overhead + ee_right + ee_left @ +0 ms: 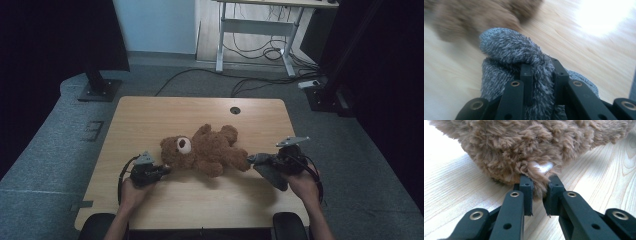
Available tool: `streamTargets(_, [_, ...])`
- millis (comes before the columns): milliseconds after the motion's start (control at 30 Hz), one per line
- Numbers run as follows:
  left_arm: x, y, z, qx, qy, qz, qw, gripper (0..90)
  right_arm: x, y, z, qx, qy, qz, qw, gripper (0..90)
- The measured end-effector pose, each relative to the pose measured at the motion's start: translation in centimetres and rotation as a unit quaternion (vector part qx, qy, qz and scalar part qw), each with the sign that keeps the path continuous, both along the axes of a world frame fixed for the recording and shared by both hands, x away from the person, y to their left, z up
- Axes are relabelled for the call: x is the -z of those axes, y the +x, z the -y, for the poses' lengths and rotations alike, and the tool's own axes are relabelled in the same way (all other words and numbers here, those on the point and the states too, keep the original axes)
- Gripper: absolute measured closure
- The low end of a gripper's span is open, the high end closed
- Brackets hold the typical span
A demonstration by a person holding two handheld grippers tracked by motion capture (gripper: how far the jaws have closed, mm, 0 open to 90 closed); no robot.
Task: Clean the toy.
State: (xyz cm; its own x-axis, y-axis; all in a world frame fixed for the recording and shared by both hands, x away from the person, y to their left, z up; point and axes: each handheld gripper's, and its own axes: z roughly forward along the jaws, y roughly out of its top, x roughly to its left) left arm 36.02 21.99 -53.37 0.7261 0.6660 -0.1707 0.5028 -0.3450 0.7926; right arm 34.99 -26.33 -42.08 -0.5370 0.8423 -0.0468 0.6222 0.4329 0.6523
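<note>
Your left claw (537, 195) is clamped on a tuft of fur at the head of the teddy bear (205, 150), which lies on its back mid-surface (150, 115). Your right claw (540, 75) is pinched on a grey knitted cloth (509, 50) beside the bear's foot. Both are soft and light (fur may slip), so grip deep folds.

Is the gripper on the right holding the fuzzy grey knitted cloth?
Yes, the right gripper has its black jaws pinched on a fold of the fuzzy grey knitted cloth.
</note>
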Motion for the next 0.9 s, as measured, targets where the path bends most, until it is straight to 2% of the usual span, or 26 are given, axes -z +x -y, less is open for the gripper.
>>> streamTargets(167, [0.0,0.0,0.0,-0.001,0.001,0.001,1.0,77.5,2.8,0.5,1.1,0.031,-0.006,-0.011,0.9995,74.4])
streamTargets(433, [0.0,0.0,-0.1,-0.001,0.0,0.002,1.0,76.3,7.2,1.0,1.5,0.049,-0.008,-0.03,0.9983,73.6])
streamTargets(700, [0.0,-0.1,-0.1,-0.002,0.003,0.004,1.0,75.3,10.1,1.0,1.4,0.052,-0.001,-0.042,0.9978,72.2])
streamTargets(900, [0.0,-0.1,-0.1,-0.004,0.003,0.005,1.0,74.6,11.2,0.7,1.8,0.058,0.027,-0.033,0.9974,70.2])
